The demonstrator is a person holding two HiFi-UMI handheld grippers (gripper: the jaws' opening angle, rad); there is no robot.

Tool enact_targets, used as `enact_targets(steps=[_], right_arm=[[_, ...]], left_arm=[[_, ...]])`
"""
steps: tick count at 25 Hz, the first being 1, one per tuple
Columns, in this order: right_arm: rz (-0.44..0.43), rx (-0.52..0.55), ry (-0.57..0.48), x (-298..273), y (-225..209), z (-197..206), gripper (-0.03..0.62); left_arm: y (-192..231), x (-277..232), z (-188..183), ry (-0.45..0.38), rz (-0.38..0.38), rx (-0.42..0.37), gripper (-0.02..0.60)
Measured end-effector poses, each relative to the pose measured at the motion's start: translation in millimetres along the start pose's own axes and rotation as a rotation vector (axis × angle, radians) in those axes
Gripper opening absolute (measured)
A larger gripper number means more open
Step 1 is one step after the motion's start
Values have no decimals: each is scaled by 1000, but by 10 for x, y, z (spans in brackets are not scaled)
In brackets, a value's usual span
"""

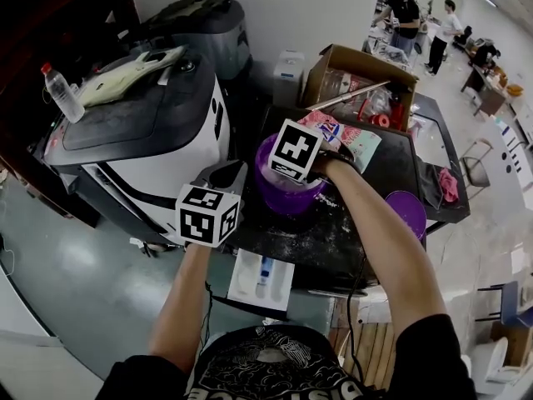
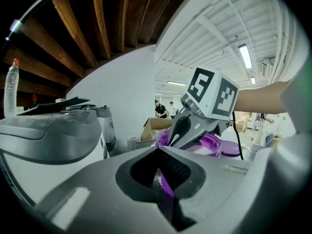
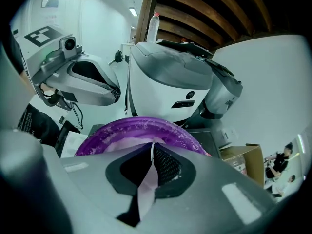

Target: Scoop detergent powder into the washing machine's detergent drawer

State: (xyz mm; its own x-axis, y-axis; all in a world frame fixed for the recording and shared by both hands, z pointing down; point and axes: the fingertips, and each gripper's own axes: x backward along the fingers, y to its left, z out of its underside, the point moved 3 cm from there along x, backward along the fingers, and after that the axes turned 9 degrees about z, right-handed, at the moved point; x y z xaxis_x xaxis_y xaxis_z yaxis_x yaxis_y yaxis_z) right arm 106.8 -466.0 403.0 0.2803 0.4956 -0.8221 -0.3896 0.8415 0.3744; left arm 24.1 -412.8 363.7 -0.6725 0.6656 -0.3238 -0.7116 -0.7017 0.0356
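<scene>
Head view: the right gripper (image 1: 291, 163) hangs over the open purple tub (image 1: 287, 200) on the counter (image 1: 333, 240), right of the washer (image 1: 141, 132). The left gripper (image 1: 231, 177) is at the tub's left rim.

Left gripper view: fingers closed on a purple edge, probably that rim.

Right gripper view: fingers pinch a pale scoop (image 3: 145, 189) handle. Its long axis runs along them, tip pointing left and down into the tub.

I judge this the loading step. Next I need a level lift toward the drawer, which I can't place.

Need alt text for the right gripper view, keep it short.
The right gripper has its jaws closed on a thin pale strip, likely a scoop handle, just above an open purple tub with white powder dusting its rim. A white washing machine stands behind the tub.
</scene>
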Motion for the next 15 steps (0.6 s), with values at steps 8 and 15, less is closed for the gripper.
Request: enact_targets(steps=[8,15], right_arm=[[-66,16,14,-29,85,16,37],[-118,26,46,-58,172,91,37]], left_arm=[[-36,-27,27,18,0,-2,2],[-50,-31,56,19,-11,2,2]])
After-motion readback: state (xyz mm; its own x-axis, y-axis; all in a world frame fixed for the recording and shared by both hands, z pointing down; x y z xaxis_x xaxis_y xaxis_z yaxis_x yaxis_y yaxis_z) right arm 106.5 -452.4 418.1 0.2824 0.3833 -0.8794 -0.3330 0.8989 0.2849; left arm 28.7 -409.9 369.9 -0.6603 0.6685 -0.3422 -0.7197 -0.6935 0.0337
